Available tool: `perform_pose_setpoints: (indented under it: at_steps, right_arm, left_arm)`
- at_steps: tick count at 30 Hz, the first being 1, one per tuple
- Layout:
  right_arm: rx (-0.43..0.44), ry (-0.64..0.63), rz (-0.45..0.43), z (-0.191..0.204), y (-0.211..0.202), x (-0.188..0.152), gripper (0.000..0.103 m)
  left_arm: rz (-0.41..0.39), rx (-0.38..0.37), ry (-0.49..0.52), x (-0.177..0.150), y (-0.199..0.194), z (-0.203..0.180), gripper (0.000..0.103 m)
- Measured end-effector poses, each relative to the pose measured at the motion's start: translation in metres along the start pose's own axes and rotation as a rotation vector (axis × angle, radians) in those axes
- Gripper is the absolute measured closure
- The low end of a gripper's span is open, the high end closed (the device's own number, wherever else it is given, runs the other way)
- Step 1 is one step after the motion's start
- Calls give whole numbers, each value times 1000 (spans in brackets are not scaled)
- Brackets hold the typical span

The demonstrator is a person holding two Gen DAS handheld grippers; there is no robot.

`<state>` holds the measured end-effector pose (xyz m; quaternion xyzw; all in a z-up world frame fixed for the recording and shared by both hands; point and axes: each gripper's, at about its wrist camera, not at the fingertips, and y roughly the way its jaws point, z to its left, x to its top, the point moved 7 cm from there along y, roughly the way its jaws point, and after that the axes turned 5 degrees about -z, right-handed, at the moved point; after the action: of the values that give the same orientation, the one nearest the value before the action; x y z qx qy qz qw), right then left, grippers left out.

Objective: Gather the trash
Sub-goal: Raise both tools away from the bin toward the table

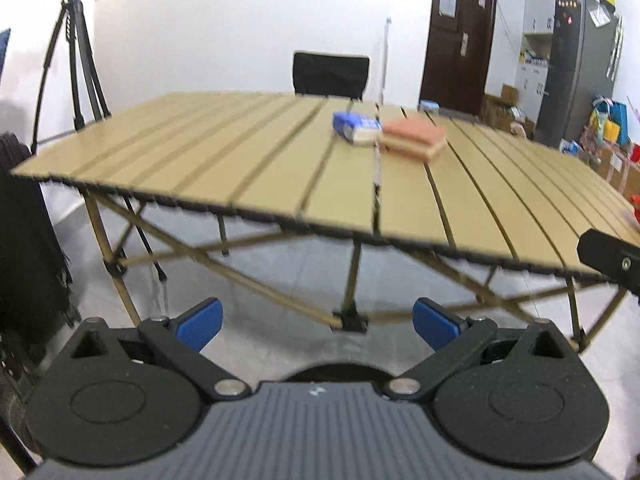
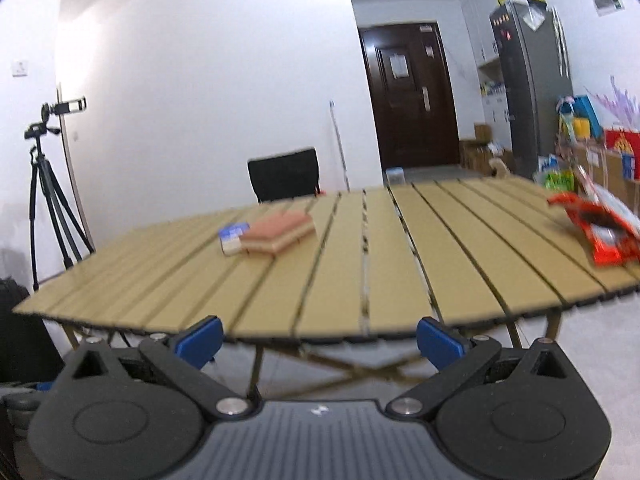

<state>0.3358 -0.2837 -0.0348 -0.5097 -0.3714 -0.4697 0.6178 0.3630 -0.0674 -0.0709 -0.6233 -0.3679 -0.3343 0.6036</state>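
Observation:
A red snack wrapper [image 2: 604,230] lies crumpled at the right end of the tan slatted table [image 2: 360,256]; only its red edge [image 1: 635,204] shows in the left wrist view. My right gripper [image 2: 318,342] is open and empty, held in front of the table's near edge. My left gripper [image 1: 316,322] is open too, lower than the tabletop [image 1: 280,160] and short of it. Part of the right gripper's black body [image 1: 608,258] pokes in at the right of the left wrist view.
A blue-and-white book [image 1: 356,128] and a pink-covered book [image 1: 414,136] lie mid-table, also seen as a blue book [image 2: 232,238] and pink book [image 2: 278,232]. A black chair [image 2: 286,174] stands behind. Tripod [image 1: 74,60] at left, fridge [image 2: 528,84] and boxes at right.

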Motion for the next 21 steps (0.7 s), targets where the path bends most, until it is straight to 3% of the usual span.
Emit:
perform_pose_setpoints:
  at_steps: [8, 21]
  right_arm:
    - [31, 2, -55, 20, 47, 37, 0]
    - [7, -3, -35, 59, 152, 73, 0]
  left_arm:
    - [-61, 48, -73, 46, 23, 30, 0]
    - [-98, 124, -165, 108, 77, 83, 0]
